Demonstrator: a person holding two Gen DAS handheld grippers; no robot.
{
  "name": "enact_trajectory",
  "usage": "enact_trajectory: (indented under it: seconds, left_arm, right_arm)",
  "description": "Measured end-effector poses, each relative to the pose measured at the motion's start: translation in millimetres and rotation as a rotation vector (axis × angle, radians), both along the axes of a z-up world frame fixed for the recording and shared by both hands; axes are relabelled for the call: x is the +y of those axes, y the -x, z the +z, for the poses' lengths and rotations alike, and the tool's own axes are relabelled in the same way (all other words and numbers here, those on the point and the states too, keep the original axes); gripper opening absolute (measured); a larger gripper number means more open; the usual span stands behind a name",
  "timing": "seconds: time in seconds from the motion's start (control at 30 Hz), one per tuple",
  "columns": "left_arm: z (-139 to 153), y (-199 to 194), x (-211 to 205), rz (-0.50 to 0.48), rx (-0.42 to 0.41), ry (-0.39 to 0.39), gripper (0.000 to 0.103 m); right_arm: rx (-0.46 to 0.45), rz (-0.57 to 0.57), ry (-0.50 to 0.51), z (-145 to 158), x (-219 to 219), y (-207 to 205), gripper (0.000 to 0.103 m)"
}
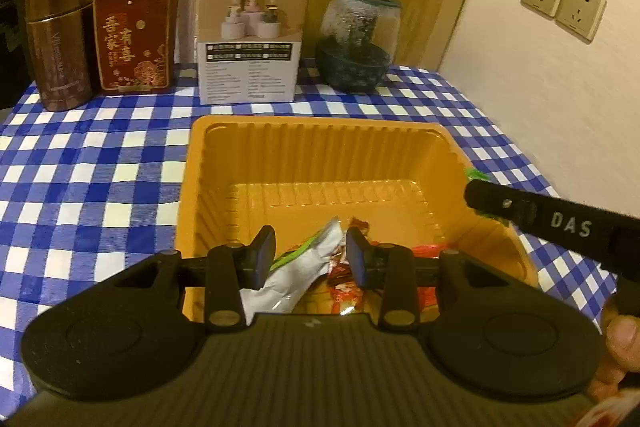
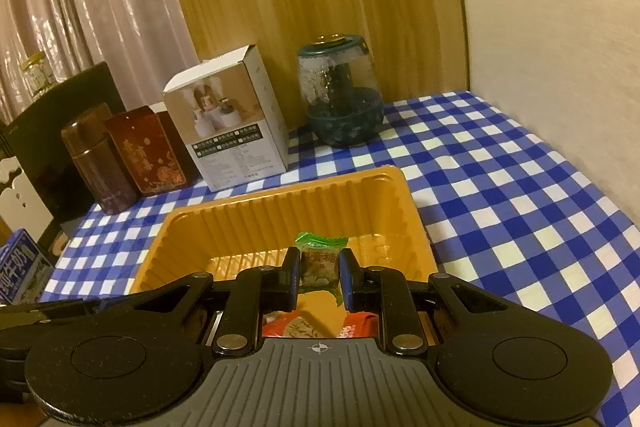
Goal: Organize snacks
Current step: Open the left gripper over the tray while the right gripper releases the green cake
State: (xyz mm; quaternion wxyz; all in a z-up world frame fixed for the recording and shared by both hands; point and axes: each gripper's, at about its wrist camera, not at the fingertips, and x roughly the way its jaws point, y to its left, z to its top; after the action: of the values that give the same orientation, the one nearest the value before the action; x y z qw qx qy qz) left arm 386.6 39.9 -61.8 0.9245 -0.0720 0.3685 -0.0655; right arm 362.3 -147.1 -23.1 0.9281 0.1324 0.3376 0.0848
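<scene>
An orange plastic tray (image 1: 320, 147) sits on the blue checked tablecloth; it also shows in the right wrist view (image 2: 304, 207). My left gripper (image 1: 311, 255) hovers over the tray's near end, its jaws apart around a white and green snack packet (image 1: 296, 267) without clearly pressing it. Red snack packets (image 1: 344, 283) lie beside it in the tray. My right gripper (image 2: 319, 277) is shut on a green-ended candy packet (image 2: 318, 263) held over the tray. Red packets (image 2: 296, 325) lie below it. The right gripper's finger (image 1: 560, 223) enters the left wrist view from the right.
Along the back stand a brown canister (image 1: 58, 39), a red box (image 1: 134, 37), a white product box (image 1: 250, 35) and a glass jar on a green bowl (image 1: 358, 39). A wall with sockets (image 1: 562, 1) borders the right. A blue milk carton (image 2: 22, 271) stands at the left.
</scene>
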Motion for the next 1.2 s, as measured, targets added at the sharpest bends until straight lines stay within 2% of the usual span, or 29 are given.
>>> enact_trajectory:
  seconds: [0.33, 0.43, 0.5, 0.53, 0.57, 0.63, 1.2]
  left_arm:
    - [2.7, 1.9, 5.7, 0.012, 0.0, 0.006, 0.035]
    - [2.1, 1.6, 5.6, 0.011, 0.004, 0.007, 0.034]
    - [1.7, 1.6, 6.0, 0.013, 0.006, 0.008, 0.035]
    - [1.9, 1.5, 6.2, 0.012, 0.007, 0.012, 0.035]
    - [2.2, 1.7, 6.1, 0.011, 0.006, 0.011, 0.034]
    - [2.3, 2.3, 5.6, 0.009, 0.004, 0.009, 0.034]
    - [2.3, 3.6, 3.0, -0.002, 0.005, 0.0, 0.035]
  right_arm:
    - [0.01, 0.016, -0.039, -0.2, 0.6, -1.9, 0.021]
    - [0.015, 0.02, -0.095, -2.3, -3.0, -3.0, 0.021]
    - [0.013, 0.018, -0.137, -3.4, -6.5, -4.3, 0.031]
    - [0.014, 0.009, -0.143, -3.8, -7.9, -4.4, 0.054]
    - [0.011, -0.003, -0.154, -3.8, -10.1, -4.1, 0.067]
    - [0.008, -0.02, -0.185, -3.8, -14.9, -3.6, 0.067]
    - [-0.006, -0.039, -0.142, -0.8, -17.8, -1.9, 0.067]
